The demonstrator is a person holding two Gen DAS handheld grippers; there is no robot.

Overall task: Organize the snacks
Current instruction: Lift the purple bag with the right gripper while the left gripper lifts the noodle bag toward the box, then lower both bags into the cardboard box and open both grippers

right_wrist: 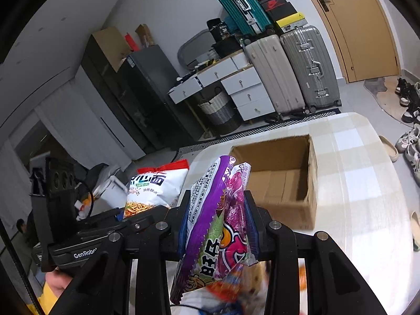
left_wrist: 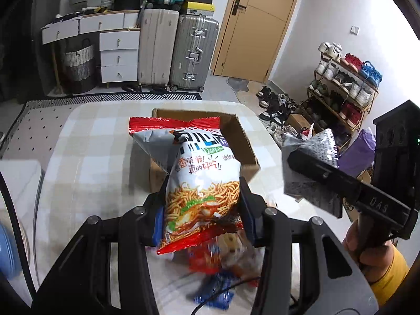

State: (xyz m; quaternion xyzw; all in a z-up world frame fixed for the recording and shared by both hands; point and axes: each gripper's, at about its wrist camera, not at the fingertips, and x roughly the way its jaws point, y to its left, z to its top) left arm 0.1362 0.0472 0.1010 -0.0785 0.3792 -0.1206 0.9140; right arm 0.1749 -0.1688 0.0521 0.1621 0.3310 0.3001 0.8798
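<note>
My left gripper (left_wrist: 203,204) is shut on a red and white noodle snack bag (left_wrist: 202,181), held up over the table in front of the open cardboard box (left_wrist: 244,141). That bag (right_wrist: 155,186) also shows at the left of the right wrist view. My right gripper (right_wrist: 216,215) is shut on a purple snack bag (right_wrist: 218,225), lifted near the same box (right_wrist: 312,183), which looks empty. In the left wrist view the right gripper (left_wrist: 307,162) appears at the right edge with that bag's silvery side (left_wrist: 320,144).
Several loose snack packets (left_wrist: 223,270) lie blurred on the checked tablecloth (left_wrist: 86,157) below the grippers. Beyond the table stand suitcases (left_wrist: 181,52), a white drawer unit (left_wrist: 118,52), a shoe rack (left_wrist: 344,89) and a door (left_wrist: 254,23).
</note>
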